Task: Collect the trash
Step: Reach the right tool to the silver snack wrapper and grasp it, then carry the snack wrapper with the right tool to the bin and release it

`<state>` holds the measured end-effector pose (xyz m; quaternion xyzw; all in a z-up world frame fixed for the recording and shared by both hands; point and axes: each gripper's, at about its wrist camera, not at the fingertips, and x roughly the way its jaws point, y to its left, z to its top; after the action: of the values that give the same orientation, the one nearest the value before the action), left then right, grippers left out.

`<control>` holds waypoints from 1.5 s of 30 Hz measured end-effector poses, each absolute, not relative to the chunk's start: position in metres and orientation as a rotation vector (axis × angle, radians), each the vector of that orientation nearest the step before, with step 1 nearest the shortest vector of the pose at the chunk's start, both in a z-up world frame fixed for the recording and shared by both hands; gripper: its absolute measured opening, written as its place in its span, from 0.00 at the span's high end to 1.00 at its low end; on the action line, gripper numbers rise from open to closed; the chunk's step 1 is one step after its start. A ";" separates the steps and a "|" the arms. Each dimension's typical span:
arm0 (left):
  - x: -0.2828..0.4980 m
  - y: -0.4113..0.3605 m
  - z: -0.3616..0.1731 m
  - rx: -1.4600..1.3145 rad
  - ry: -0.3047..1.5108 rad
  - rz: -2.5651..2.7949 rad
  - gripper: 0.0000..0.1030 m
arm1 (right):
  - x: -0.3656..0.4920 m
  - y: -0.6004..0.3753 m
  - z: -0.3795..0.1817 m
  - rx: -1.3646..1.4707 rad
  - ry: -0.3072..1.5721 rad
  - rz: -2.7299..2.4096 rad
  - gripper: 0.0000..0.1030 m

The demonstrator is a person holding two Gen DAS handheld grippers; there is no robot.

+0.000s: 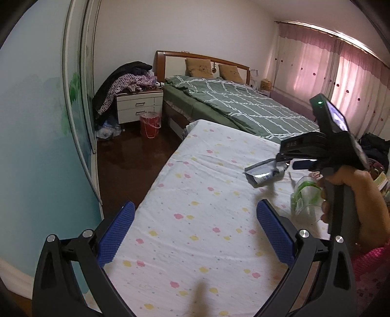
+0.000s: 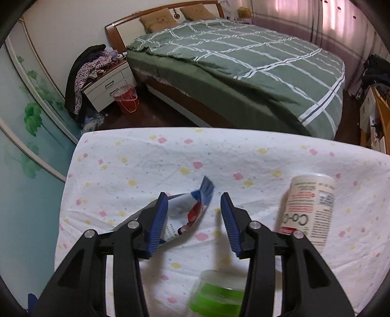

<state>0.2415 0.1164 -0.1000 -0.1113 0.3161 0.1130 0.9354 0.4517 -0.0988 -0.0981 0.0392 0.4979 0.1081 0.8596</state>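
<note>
Right gripper [image 2: 194,195] jaws half-spread astride the snack wrapper [image 2: 192,214], likely to pinch it, grip unclear; left gripper [image 1: 195,207] jaws spread, idle beside the wrapper

Dim pink curtain-filtered daylight, fisheye-warped edges

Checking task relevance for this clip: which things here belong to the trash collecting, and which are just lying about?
Job: wrapper, canister, bottle, all on the flowered sheet; probably the red bin.
Lying about: clothes on the nightstand, pillows, quilt.
</note>
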 end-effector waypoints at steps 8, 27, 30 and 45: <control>0.240 0.112 -0.098 -0.232 0.646 0.220 0.05 | 0.450 -0.087 -0.099 0.103 1.037 0.266 0.73; 0.238 0.103 -0.098 -0.192 0.646 0.209 0.05 | 0.305 -0.194 0.016 0.122 0.654 0.267 0.92; 0.238 0.097 -0.097 -0.172 0.642 0.198 0.05 | 0.272 -0.230 0.020 0.128 0.626 0.216 0.92; 0.220 0.027 -0.074 -0.118 0.673 -0.016 0.05 | 0.154 -0.460 -0.031 0.317 0.595 -0.279 0.92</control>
<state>0.2204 0.0267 -0.0745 -0.0577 0.3300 -0.0080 0.9422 0.1540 -0.4598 -0.0312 0.1551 0.2908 -0.1364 0.9342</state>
